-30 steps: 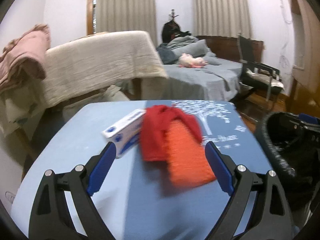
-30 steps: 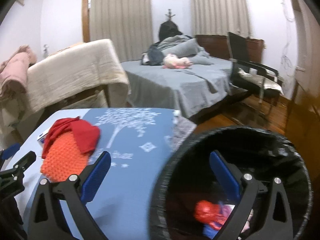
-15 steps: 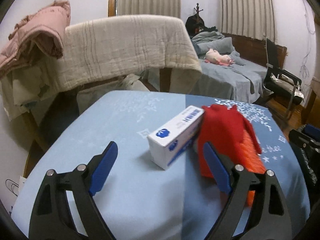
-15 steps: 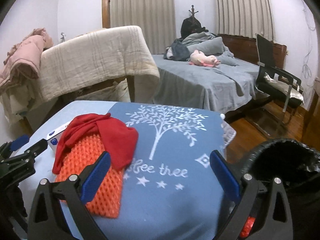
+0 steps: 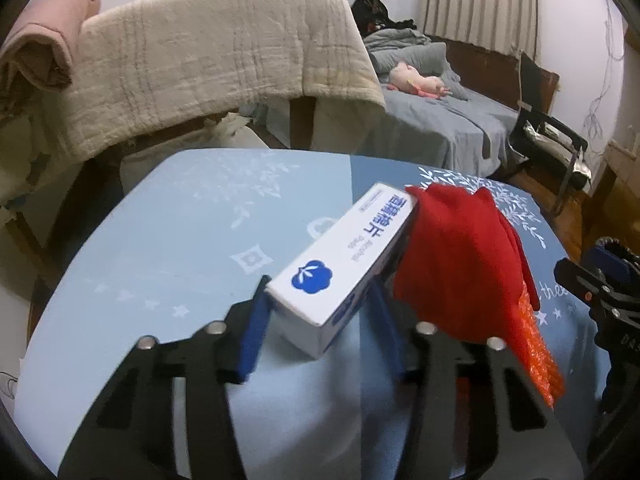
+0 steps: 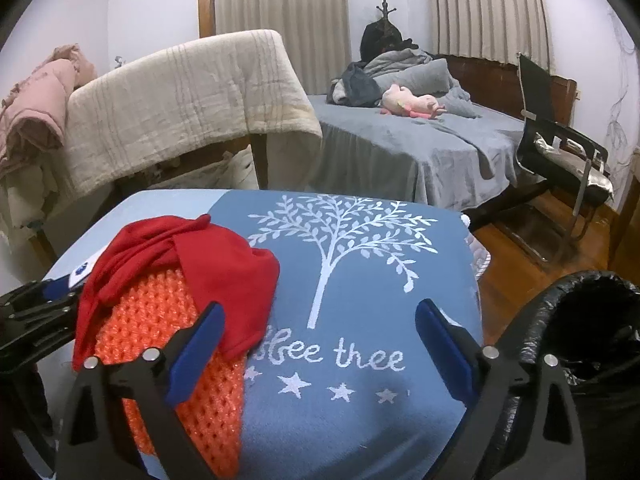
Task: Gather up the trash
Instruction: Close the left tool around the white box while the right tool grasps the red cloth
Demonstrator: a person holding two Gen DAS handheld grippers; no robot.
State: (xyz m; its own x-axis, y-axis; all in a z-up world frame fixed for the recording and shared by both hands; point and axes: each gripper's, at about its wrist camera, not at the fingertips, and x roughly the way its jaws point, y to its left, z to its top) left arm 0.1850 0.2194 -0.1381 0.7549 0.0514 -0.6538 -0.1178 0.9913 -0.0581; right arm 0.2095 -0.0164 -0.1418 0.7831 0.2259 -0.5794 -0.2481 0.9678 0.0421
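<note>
Left claw (image 5: 318,322) pinching near end of white box (image 5: 346,262); right claw (image 6: 318,344) spread above tablecloth (image 6: 360,280).

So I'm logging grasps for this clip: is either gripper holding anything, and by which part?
The left gripper grips the white box at its near end, fingers on its two long sides. The right gripper is open and empty.

Both wrist views look closely across the table (image 5: 168,240), sharing the red cloth (image 6: 224,264).
</note>
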